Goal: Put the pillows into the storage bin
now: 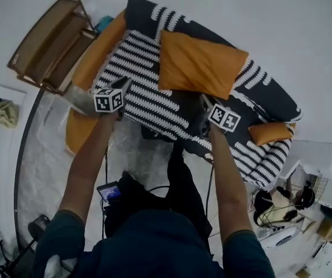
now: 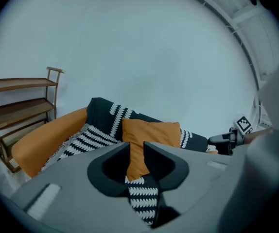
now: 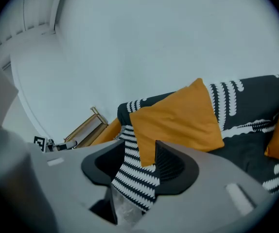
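Left gripper [image 1: 124, 87] and right gripper [image 1: 205, 104] released, empty, over front edge of black-and-white striped sofa [image 1: 148, 97], big square orange fabric pillow [image 1: 199, 63] just beyond, smaller orange pillow [image 1: 269, 132] at right end.

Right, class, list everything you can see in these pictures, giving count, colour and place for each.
Sofa: one, orange, middle of the head view.
Throw: one, black and white, draped over the sofa.
Large pillow: one, orange, leaning on the sofa back.
Small pillow: one, orange, sofa's right end.
Shelf: one, brown wood, left of the sofa.
Left claw: one, grey, open, empty.
Right claw: one, grey, open, empty.
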Demonstrator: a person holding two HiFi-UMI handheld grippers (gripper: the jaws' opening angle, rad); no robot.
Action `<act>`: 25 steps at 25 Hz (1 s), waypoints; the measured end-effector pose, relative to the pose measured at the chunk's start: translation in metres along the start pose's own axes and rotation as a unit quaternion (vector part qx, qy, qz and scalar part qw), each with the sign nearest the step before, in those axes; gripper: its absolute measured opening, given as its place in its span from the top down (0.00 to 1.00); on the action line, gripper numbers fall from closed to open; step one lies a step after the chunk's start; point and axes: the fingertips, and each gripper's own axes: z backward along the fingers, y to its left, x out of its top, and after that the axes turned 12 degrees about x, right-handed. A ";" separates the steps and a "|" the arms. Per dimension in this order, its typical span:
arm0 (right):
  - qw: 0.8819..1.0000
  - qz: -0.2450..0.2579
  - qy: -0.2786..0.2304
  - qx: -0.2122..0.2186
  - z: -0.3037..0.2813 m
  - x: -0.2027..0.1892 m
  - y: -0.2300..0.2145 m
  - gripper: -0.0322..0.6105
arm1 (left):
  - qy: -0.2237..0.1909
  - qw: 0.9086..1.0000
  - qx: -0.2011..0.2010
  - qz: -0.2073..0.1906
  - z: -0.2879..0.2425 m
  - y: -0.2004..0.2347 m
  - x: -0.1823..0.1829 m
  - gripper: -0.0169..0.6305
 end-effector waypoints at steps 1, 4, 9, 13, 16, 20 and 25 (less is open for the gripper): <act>1.000 0.010 -0.001 -0.004 0.001 0.011 -0.014 0.67 | 0.003 1.000 -0.002 -0.004 -0.017 -0.010 0.000 0.83; 0.999 0.043 0.002 -0.017 0.002 0.044 -0.060 0.62 | 0.011 1.000 -0.003 -0.010 -0.067 -0.038 0.001 0.79; 0.996 0.071 0.017 -0.045 -0.007 0.088 -0.146 0.56 | 0.025 1.000 -0.006 -0.014 -0.147 -0.072 0.002 0.72; 0.994 0.078 0.034 -0.063 -0.023 0.102 -0.204 0.45 | 0.043 0.999 -0.005 -0.017 -0.198 -0.080 -0.006 0.64; 0.993 0.085 0.051 -0.068 -0.040 0.109 -0.241 0.39 | 0.056 0.998 0.000 -0.024 -0.233 -0.079 -0.013 0.60; 0.991 0.091 0.072 -0.071 -0.060 0.113 -0.281 0.36 | 0.069 0.997 0.006 -0.029 -0.273 -0.080 -0.022 0.53; 0.991 0.088 0.081 -0.068 -0.082 0.112 -0.314 0.36 | 0.076 0.996 0.018 -0.033 -0.310 -0.083 -0.036 0.46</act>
